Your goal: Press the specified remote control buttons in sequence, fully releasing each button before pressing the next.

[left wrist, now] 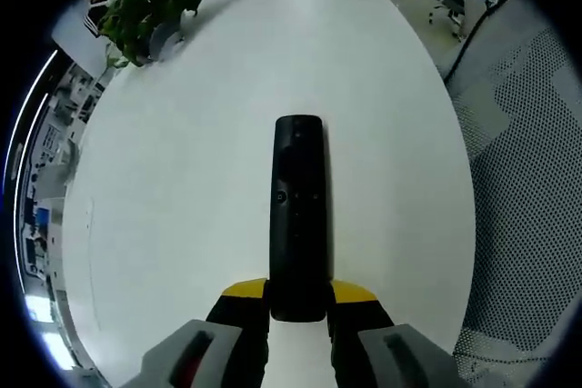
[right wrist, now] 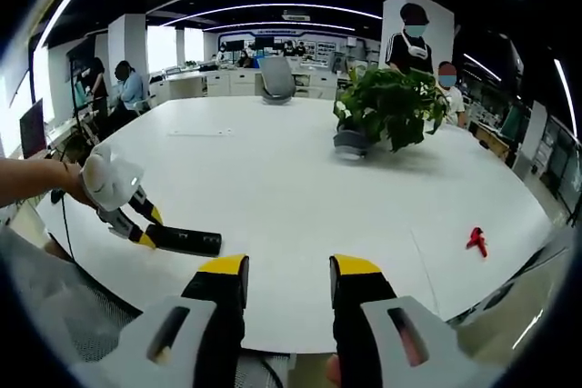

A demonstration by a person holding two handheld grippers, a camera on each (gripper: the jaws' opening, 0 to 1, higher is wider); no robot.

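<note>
Jaws of the left gripper [left wrist: 298, 302] are clamped on the near end of the one remote [left wrist: 298, 215], which is held level over the white table [left wrist: 182, 179], buttons up, probably so they can be reached. Jaws of the right gripper [right wrist: 288, 283] are parted wide with nothing between them, at the table's near edge, well right of the remote [right wrist: 185, 240]. One potted plant [right wrist: 389, 106] is seen far across the table. One small red object [right wrist: 476, 241] lies to the right.
</note>
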